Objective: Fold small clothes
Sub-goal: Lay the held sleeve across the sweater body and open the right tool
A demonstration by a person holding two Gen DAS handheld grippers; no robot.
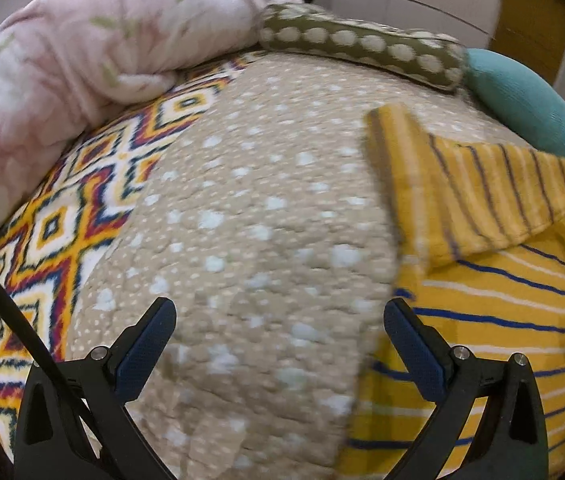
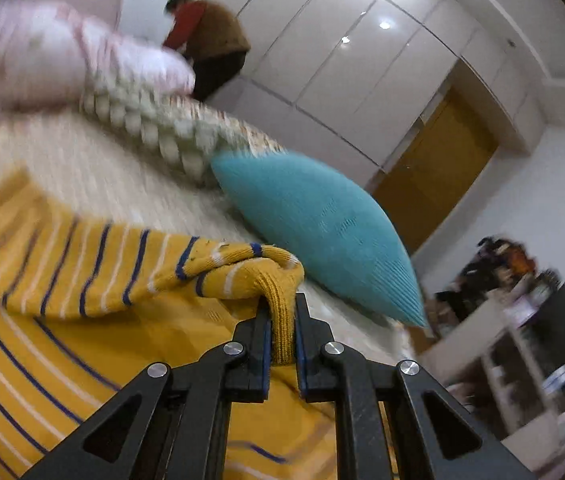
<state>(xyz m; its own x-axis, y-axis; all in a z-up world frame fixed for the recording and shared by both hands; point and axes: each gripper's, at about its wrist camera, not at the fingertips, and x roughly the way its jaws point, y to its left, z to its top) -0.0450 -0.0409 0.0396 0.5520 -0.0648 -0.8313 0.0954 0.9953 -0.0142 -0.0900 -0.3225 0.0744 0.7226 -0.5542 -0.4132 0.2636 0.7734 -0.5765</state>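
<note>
The right gripper (image 2: 282, 328) is clamped on the ribbed cuff or hem edge of the yellow striped sweater (image 2: 82, 320), its jaws pressed together on a bunched fold of knit that rises between them. From that pinch a sleeve-like part of the garment runs away to the left across the sweater's body, which lies spread on the beige dotted quilt (image 1: 262, 200) of a bed. The left gripper (image 1: 278, 340) hangs over bare quilt with its jaws wide apart and nothing between them; in its view the sweater lies to the right, its near edge just beside the right-hand fingertip (image 1: 398, 316), and a lifted flap of striped cloth stands further ahead on that side.

The move ahead turns, I judge, on carrying the held cuff leftward over the body, along the sleeve's long axis, toward the free left tongs. The right hand has the cloth; the left is close enough to pin the body's near edge if it shifts a little to its right.

A teal cushion (image 2: 322, 232) rests just beyond the pinch, and a pink floral duvet (image 1: 82, 60) and an olive dotted pillow (image 1: 362, 44) lie at the head of the bed
</note>
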